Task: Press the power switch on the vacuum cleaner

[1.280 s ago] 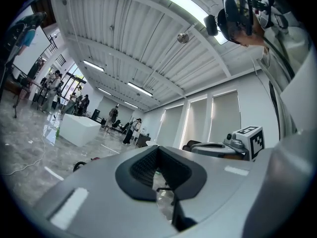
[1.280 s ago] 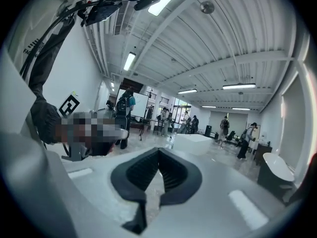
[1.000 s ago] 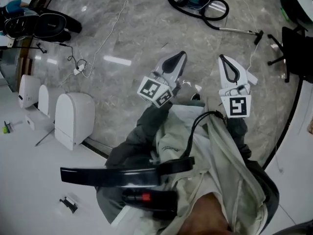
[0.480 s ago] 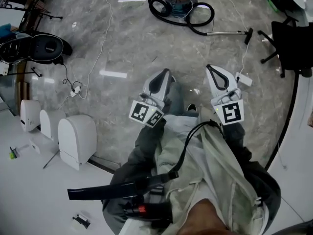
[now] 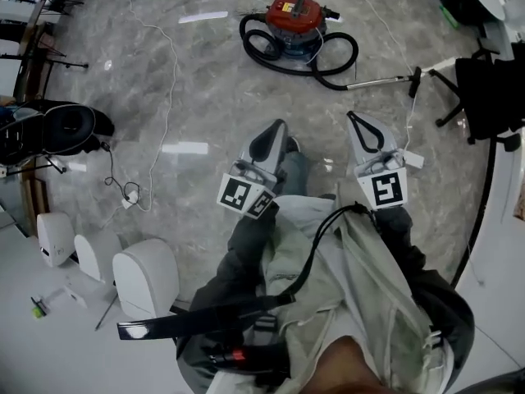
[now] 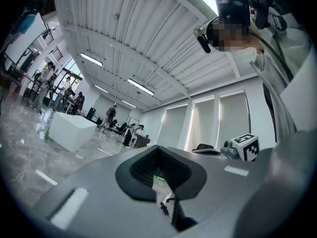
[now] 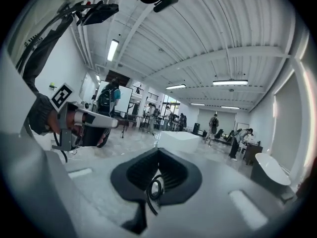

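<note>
The vacuum cleaner [image 5: 295,21], a red-topped canister ringed by its black hose [image 5: 336,64], stands on the grey marble floor at the top middle of the head view. My left gripper [image 5: 277,130] and right gripper [image 5: 356,121] are held side by side close to my body, well short of the canister, both pointing toward it. Each has its jaws closed together with nothing between them. In the left gripper view the left gripper [image 6: 159,155] faces a bright hall. Below the shut tips of the right gripper [image 7: 158,152], a loop of black hose [image 7: 154,187] shows through the gap between the jaws.
The vacuum's metal wand [image 5: 384,79] lies on the floor toward a black office chair [image 5: 490,97] on the right. White rounded units [image 5: 148,279] and a black round machine [image 5: 70,125] stand at the left, with a thin cable [image 5: 170,89] trailing across the floor. Several people stand far off in the hall.
The vacuum cleaner has come fully into the head view and sits lower in the frame, so it is nearer. Both grippers keep the same shut pose in front of my body.
</note>
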The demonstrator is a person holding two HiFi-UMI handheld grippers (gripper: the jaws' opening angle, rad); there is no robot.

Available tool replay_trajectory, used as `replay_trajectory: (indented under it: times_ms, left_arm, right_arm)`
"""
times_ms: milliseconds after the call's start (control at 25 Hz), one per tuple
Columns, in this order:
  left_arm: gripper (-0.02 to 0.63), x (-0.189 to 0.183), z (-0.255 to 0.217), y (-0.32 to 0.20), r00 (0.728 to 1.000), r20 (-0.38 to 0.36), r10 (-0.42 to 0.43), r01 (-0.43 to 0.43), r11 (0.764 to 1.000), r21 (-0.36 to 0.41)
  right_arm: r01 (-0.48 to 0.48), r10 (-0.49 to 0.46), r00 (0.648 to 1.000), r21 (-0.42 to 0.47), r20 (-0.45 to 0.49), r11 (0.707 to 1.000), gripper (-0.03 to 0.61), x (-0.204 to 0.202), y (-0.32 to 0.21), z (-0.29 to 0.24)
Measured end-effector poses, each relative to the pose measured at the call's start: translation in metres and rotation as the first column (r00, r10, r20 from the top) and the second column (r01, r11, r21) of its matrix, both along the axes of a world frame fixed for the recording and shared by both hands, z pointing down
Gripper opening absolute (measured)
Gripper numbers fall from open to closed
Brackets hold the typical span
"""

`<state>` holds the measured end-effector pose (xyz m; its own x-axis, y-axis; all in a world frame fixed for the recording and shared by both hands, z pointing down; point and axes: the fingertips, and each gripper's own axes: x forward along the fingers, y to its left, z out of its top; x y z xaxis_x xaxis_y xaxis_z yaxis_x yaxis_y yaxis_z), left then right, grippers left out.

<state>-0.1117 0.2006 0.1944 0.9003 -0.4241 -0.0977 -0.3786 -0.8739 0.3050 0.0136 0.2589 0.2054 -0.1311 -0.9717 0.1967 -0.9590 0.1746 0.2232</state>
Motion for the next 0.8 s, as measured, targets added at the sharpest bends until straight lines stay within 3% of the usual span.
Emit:
replay_trajectory:
  times_ms: [160, 360, 800]
  left_arm:
    - [-0.008, -0.002, -0.016, -0.085, 1.0, 0.019, 0.002, -0.003, 0.999, 0.044]
    - [-0.008, -0.002, -0.01, -0.155, 0.999, 0.03, -0.032, 0.031, 0.999, 0.029]
    - [-0.008, 0.058, 0.017, -0.325, 0.993, 0.072, -0.095, 0.098, 0.994, -0.048]
  right_arm:
    - [-0.067, 0.065, 0.997, -0.046, -0.031, 0.997, 0.0, 0.019, -0.072, -0.006]
    - [-0.1, 0.095, 0.993, -0.066, -0.065, 0.993, 0.001, 0.041, -0.143, 0.005]
    - [-0.024, 0.008, 0.995, -0.148, -0.103, 0.989, 0.0, 0.099, -0.336, 0.047]
